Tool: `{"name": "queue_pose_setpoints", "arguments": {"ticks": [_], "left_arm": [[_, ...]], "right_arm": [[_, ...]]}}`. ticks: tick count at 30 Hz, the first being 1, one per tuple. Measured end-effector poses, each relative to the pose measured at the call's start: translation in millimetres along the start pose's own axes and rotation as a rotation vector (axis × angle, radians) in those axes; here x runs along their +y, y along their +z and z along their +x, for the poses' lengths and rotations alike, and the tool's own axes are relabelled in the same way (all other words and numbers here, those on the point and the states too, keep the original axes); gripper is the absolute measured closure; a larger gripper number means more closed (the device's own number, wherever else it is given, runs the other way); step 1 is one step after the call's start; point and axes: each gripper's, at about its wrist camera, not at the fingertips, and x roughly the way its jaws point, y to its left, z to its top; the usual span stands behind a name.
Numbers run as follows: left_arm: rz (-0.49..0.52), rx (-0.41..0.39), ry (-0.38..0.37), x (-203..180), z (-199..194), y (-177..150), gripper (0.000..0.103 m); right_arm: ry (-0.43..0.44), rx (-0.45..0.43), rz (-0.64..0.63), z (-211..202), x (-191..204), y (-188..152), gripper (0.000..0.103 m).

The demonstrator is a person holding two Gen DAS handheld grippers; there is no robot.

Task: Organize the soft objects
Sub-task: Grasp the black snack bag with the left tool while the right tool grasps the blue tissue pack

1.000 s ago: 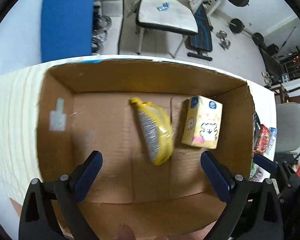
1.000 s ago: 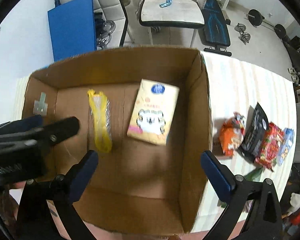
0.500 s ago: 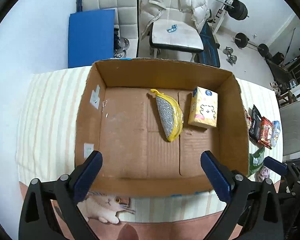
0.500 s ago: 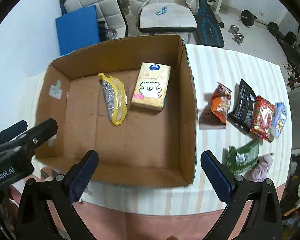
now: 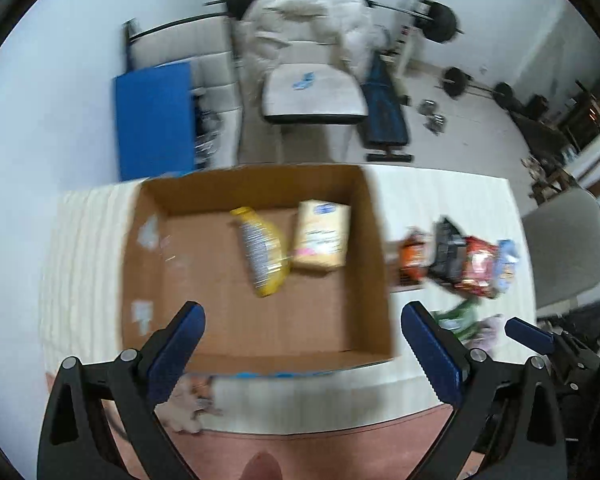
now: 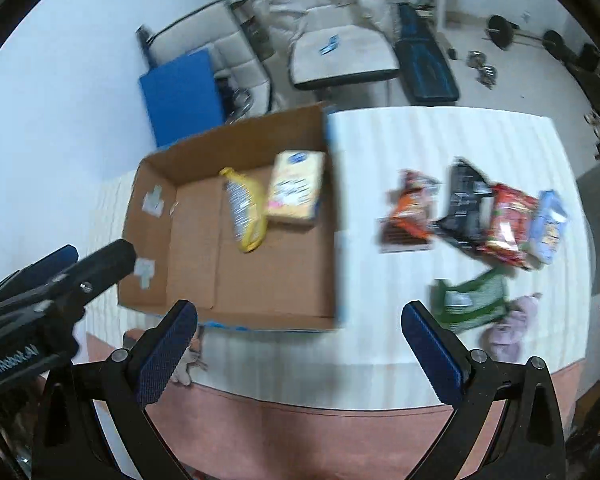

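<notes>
An open cardboard box (image 5: 204, 292) (image 6: 268, 280) stands on the striped tablecloth. Inside lie a yellow mesh pouch (image 5: 262, 256) (image 6: 244, 212) and a yellow tissue pack (image 5: 322, 240) (image 6: 296, 190). Right of the box lie an orange snack bag (image 6: 412, 208), a black bag (image 6: 464, 204), a red bag (image 6: 508, 228), a blue pack (image 6: 548, 228), a green pack (image 6: 468, 302) and a lilac soft item (image 6: 512, 326). My left gripper (image 5: 300, 344) is open and empty above the box's near edge. My right gripper (image 6: 300, 344) is open and empty, above the table's near edge.
The table's near edge (image 6: 340, 400) runs below the grippers. Beyond the table stand a blue panel (image 5: 154, 120), a white chair with a jacket (image 5: 312, 92), a weight bench (image 5: 384, 120) and barbells. A grey chair (image 5: 560, 248) stands at the right.
Both grippers have pulled up and back from the box and swung right. The snack bags and table edge have come into view. Both stay open.
</notes>
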Motion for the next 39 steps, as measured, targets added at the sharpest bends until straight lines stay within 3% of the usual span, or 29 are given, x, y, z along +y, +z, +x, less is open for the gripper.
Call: {"name": "queue_pose_setpoints", "arguments": {"ticks": [4, 8, 10, 12, 14, 17, 22, 29, 36, 37, 39], "left_arm": [[0.095, 0.033, -0.030, -77, 26, 28, 0.002], [0.199, 0.149, -0.068, -157, 92, 53, 0.002], [0.234, 0.194, -0.046, -188, 128, 61, 0.003], [0.262, 0.249, -0.032, -213, 169, 66, 0.011], [0.273, 0.328, -0.020, -230, 211, 70, 0.020], [0.287, 0.402, 0.019, -243, 259, 70, 0.020], [0.320, 0.456, 0.072, -251, 302, 65, 0.020], [0.342, 0.449, 0.079, -265, 312, 68, 0.020], [0.334, 0.470, 0.070, -265, 328, 59, 0.020], [0.325, 0.461, 0.058, -264, 329, 60, 0.023], [0.322, 0.453, 0.030, -262, 327, 60, 0.038]], "right_arm": [[-0.059, -0.026, 0.106, -23, -84, 13, 0.000], [-0.144, -0.039, 0.258, -21, -189, 28, 0.000], [-0.172, -0.028, 0.321, -7, -234, 36, 0.000], [-0.139, -0.004, 0.402, 19, -282, 44, 0.002], [-0.139, 0.037, 0.455, 45, -311, 50, 0.011], [-0.122, 0.083, 0.513, 77, -340, 57, 0.012], [-0.090, 0.144, 0.580, 117, -363, 60, 0.012], [-0.090, 0.179, 0.589, 143, -371, 62, 0.014], [-0.112, 0.204, 0.585, 158, -371, 65, 0.024], [-0.126, 0.205, 0.577, 159, -369, 66, 0.027], [-0.153, 0.212, 0.560, 160, -367, 68, 0.029]]}}
